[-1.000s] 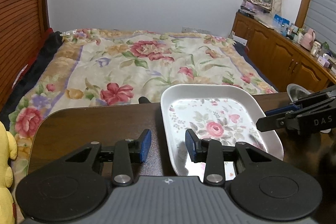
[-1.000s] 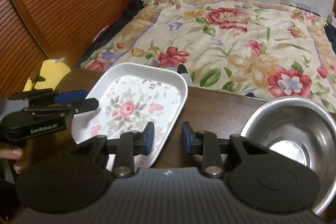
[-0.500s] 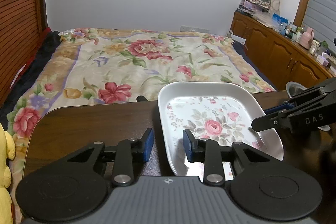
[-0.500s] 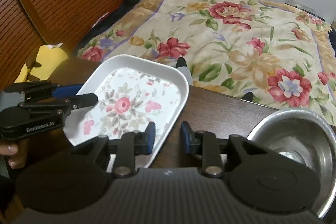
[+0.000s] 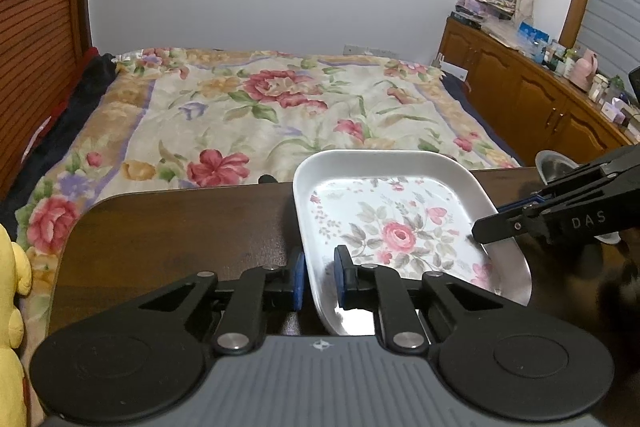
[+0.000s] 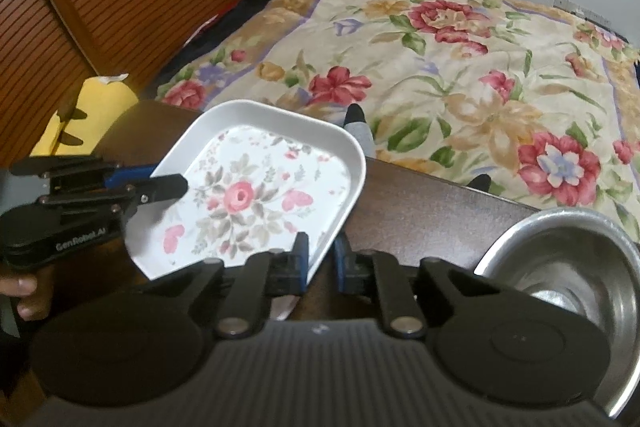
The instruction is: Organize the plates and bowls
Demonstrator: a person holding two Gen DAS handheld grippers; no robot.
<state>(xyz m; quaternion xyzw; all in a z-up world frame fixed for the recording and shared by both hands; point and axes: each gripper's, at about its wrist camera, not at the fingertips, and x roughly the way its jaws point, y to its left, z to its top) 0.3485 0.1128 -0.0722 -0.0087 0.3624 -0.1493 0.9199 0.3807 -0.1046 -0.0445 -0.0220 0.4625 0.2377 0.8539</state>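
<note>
Left wrist view: the left gripper (image 5: 319,277) is closing its blue pads on the near left rim of the plate (image 5: 384,195), one pad outside the wall, one inside, so the rim sits clamped between them. The plate, white with a rose print, is at the far edge of the dark table (image 5: 168,227), toward the right half of it. Over on the right, the right gripper (image 5: 486,227) reaches in side-on and meets the plate's right rim. Just behind it, a sliver of the metal bowl (image 5: 552,165) peeks out. Beyond the table lies the bed (image 5: 260,107) with its flowered cover, and a yellow toy (image 5: 10,291) shows at the left edge. Right wrist view: the right gripper (image 6: 321,259) is closing too, pads pinching the plate's (image 6: 256,147) near right rim, wall between them. The plate looks tilted here, though I cannot tell whether it has left the table (image 6: 420,203). The left gripper (image 6: 180,183) comes in from the left, tips on the opposite rim, with a hand (image 6: 24,291) under it. The bowl (image 6: 560,267) sits upright at the right, apart from the plate, close beside this gripper.
</note>
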